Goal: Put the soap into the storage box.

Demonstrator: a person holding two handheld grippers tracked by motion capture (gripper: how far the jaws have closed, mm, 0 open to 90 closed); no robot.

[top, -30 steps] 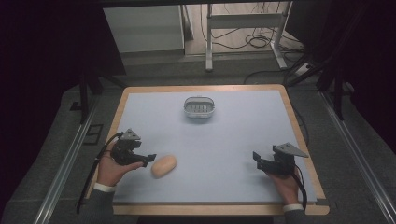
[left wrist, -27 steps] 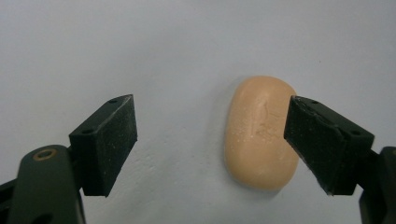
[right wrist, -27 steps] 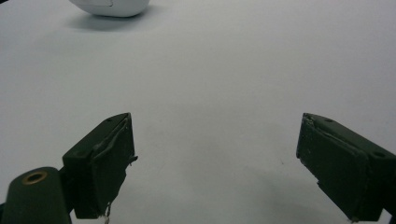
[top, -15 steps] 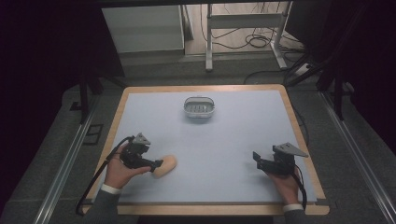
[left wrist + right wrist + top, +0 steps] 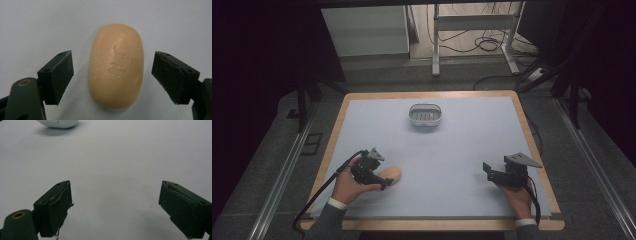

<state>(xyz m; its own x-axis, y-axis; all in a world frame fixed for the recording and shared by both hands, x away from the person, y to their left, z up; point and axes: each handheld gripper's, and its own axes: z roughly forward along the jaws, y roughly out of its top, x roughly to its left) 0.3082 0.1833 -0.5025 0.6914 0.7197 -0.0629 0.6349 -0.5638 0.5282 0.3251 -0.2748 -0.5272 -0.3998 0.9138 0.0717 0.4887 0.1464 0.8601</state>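
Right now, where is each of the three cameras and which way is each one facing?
High view: above the person's side, looking forward and down on the table; both forearms, the left gripper and right gripper show.
Left gripper view: rides the left gripper, looking down at the soap lying between its open jaws, untouched.
Right gripper view: rides the right gripper, looking low across the bare table toward the soap dish; its open jaws show.
Shared: the soap and the soap dish also appear in the high view.

Even overhead light brightens the pale table (image 5: 462,150), while the surrounding room falls into deep shadow. Both gripper views are sharp and free of glare; the soap (image 5: 116,66) casts a soft shadow toward its lower left.
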